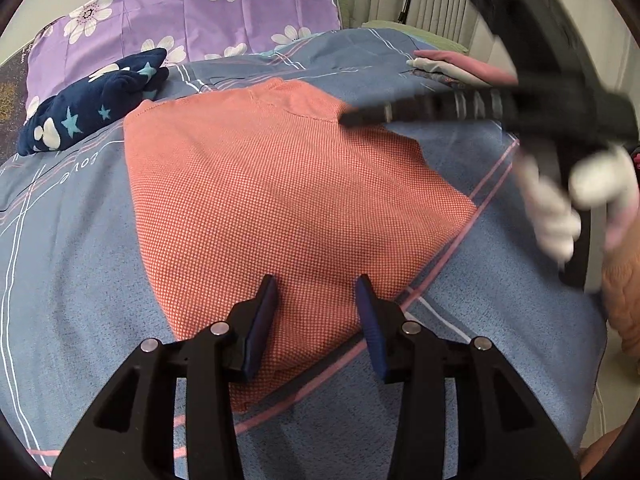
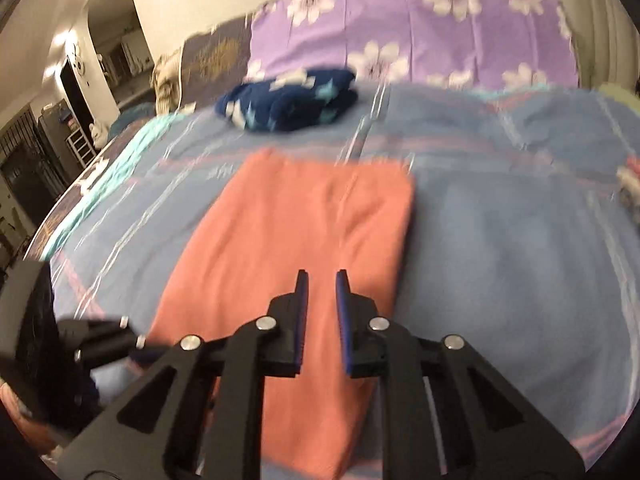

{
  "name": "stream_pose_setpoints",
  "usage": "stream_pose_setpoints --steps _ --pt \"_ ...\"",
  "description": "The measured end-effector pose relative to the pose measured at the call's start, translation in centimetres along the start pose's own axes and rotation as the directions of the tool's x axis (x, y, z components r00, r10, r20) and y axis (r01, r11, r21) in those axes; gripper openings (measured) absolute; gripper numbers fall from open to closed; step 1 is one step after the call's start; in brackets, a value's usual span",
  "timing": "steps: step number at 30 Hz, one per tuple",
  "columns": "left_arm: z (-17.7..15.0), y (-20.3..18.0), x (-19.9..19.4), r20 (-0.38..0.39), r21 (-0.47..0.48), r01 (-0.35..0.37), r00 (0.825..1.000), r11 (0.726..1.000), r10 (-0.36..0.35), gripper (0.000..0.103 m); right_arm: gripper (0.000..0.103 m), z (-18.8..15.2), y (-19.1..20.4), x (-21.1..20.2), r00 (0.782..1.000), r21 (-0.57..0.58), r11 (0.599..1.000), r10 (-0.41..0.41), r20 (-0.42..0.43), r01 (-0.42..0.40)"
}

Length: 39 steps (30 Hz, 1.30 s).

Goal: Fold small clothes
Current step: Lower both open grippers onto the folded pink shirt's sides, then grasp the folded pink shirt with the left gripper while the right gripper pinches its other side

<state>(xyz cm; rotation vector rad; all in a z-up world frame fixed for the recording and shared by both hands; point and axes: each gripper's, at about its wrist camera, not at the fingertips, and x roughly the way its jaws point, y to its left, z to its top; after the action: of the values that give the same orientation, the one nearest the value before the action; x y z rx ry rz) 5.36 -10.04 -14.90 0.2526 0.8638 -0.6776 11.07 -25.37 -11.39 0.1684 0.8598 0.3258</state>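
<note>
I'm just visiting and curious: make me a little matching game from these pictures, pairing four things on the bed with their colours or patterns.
Things:
1. folded garment under the claws
2. bundle near the pillow
3. pillow at the head of the bed
4. bedsheet

Looks:
A. purple with white flowers
B. blue with thin pink and white lines
C. salmon orange with a fine dotted weave
D. dark navy with stars

Pairs: 1-C, 2-D, 3-A, 4-B

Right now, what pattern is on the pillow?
Purple with white flowers on the pillow; clearest in the left wrist view.
</note>
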Motion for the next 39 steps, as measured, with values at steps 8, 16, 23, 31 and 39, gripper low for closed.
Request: stream_pose_setpoints --steps 8,16,23,31,39 --pt "-0.5 -0.2 -1.9 0.011 -0.007 0.003 1.000 1.000 -0.003 0.043 0.011 -0.3 -0.5 0.3 0.999 0.027 0.999 -0.031 0.024 0.030" --pt "1.3 6.4 -2.5 0.039 -0.188 -0.066 0.997 0.980 0.074 0.056 0.049 0.8 -3.4 -1.7 0.995 0.094 0.993 -0.075 0.071 0.069" --pt "2.0 8.6 0.5 -0.026 -0.269 0.023 0.999 0.963 -0.031 0.059 0.057 0.3 -5.4 1.2 0.997 0.166 0.985 0.048 -0.065 -0.037" --pt "2.9 7.4 1.9 -0.050 -0.191 0.023 0.998 0.981 -0.033 0.070 0.064 0.8 -5.3 2.6 0.993 0.152 0.985 0.091 -0.078 -0.078" --pt "3.9 7.9 2.9 -0.055 -0.181 0.057 0.996 0.982 -0.068 0.077 0.066 2.0 -5.9 4.2 0.985 0.163 0.977 0.151 -0.085 -0.136"
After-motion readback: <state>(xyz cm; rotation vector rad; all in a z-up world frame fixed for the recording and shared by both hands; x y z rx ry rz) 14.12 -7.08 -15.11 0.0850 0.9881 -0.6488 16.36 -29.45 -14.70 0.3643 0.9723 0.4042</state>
